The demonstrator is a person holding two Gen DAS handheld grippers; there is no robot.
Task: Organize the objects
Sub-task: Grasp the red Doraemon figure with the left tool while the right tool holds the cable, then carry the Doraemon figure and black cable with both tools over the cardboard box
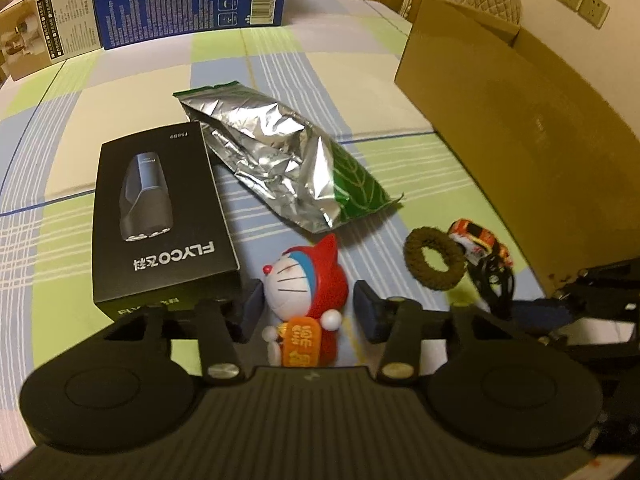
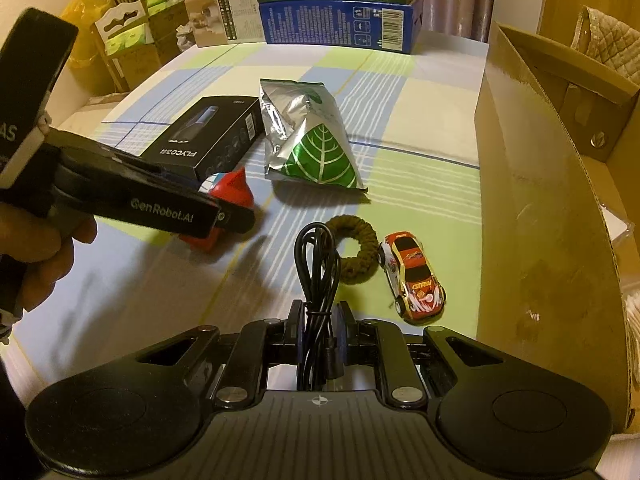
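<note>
Red-hooded blue cat toy (image 1: 306, 284) stood between the left gripper's (image 1: 310, 306) fingers, which sat apart, not pressing it. The right gripper (image 2: 319, 322) was squeezed tight on a bundled black cable (image 2: 316, 264).

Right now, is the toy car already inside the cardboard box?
No, the toy car sits on the checked cloth beside the cardboard box, next to the brown hair tie.
</note>
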